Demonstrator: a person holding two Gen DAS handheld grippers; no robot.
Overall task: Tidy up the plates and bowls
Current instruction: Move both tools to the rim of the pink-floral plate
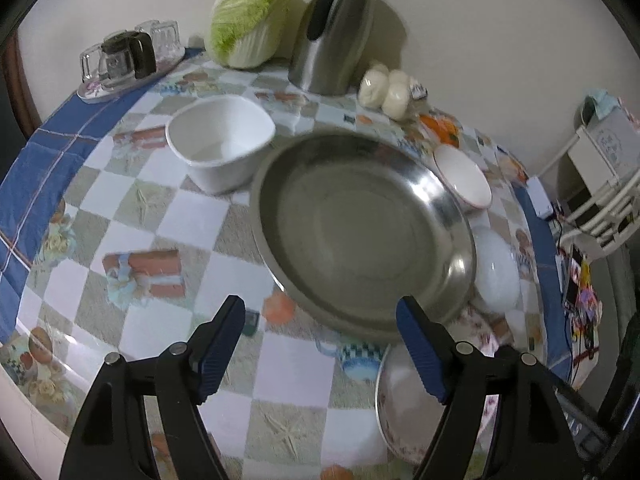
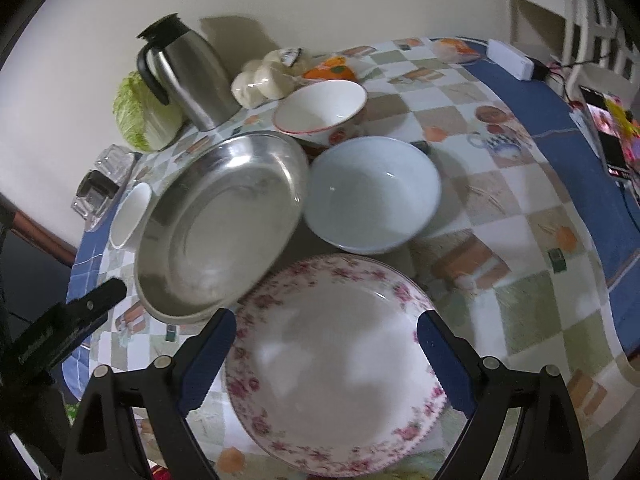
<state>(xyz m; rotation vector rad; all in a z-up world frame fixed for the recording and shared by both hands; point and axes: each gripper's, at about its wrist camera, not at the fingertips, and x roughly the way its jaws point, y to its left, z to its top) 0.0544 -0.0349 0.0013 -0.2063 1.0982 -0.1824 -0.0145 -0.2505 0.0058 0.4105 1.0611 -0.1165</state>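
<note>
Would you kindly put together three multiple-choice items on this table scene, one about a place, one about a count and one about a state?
1. Where does the floral plate lie?
A. Inside the steel basin
B. On the tablecloth, nearest the right gripper
C. Under the steel jug

2. How many bowls, not counting the steel basin and the plate, stand on the table?
A. One
B. Three
C. Five

3. How is the left gripper?
A. Open, nothing between its fingers
B. Shut on a bowl
C. Shut on the plate's rim

Answers:
1 B, the plate lies flat on the cloth just ahead of the right gripper.
2 B, the square white bowl, the red-rimmed bowl and the pale round bowl.
3 A, its fingers stand wide apart above the tablecloth, gripping nothing.
</note>
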